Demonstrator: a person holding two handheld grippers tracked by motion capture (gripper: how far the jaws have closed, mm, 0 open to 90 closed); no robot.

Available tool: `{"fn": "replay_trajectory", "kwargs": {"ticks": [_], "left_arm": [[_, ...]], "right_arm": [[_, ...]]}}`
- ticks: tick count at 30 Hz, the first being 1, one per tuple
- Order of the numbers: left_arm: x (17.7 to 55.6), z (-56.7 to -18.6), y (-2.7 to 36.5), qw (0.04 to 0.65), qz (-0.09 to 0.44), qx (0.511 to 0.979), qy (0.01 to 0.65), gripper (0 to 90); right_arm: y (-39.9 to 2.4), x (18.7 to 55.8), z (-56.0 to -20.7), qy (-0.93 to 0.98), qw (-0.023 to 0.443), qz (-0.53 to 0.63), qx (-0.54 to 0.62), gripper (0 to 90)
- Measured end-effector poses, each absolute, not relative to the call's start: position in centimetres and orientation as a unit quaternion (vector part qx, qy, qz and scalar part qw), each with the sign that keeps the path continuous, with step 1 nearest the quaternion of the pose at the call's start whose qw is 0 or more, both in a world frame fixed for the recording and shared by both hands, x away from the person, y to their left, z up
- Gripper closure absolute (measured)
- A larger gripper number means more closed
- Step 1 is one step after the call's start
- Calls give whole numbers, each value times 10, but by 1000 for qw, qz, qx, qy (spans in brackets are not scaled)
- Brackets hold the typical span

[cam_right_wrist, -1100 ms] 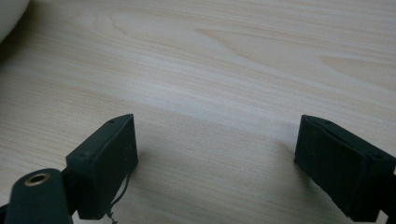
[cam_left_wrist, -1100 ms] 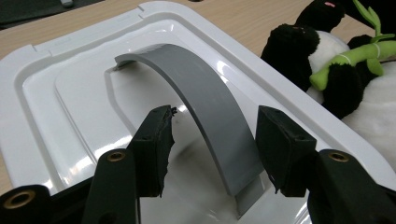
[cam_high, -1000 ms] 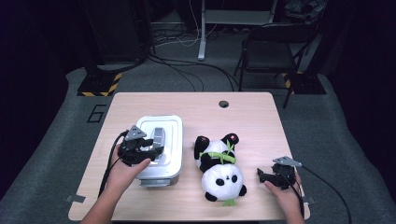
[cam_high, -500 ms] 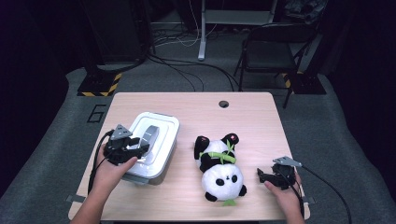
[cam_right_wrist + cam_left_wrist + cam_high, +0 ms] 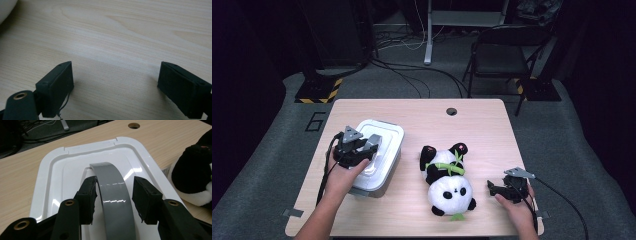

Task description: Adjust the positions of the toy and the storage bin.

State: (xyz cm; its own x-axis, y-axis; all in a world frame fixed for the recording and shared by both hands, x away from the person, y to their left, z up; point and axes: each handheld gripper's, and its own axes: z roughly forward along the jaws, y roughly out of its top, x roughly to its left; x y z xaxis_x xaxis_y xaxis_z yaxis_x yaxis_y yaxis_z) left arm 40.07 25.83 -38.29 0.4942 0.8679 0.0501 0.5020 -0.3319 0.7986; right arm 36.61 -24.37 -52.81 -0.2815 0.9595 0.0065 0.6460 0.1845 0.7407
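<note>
Two grippers | left gripper [image 5: 113,195]: jaws just closing around grey handle [image 5: 113,192] of white box [image 5: 379,150], left pad touching, right still clear | right gripper [image 5: 115,87]: jaws spread, resting on table [image 5: 120,37] right of panda [image 5: 447,180]

A white plastic storage box [image 5: 377,152] with rounded corners sits closed on the table's left half, at about nine o'clock from the table's centre, turned slightly askew. A glossy grey arched handle [image 5: 115,195] stands raised along the middle of its recessed white lid [image 5: 65,170], curving upward.
</note>
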Motion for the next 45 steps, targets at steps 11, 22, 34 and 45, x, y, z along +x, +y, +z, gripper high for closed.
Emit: {"fn": "replay_trajectory", "kwargs": {"ticks": [11,22,34,45], "left_arm": [[403,-387,259,376,227,789,429,628],[398,-385,246,393,189,805,401,669],[412,-387,235,413,155,795,417,671],[419,-388,213,415,160,797,409,671]], "right_arm": [[-244,366,-528,733,239,327,547,125],[-244,366,-528,733,239,327,547,124],[-244,367,-528,734,238,327,546,124],[-244,367,-528,735,238,327,545,124]]}}
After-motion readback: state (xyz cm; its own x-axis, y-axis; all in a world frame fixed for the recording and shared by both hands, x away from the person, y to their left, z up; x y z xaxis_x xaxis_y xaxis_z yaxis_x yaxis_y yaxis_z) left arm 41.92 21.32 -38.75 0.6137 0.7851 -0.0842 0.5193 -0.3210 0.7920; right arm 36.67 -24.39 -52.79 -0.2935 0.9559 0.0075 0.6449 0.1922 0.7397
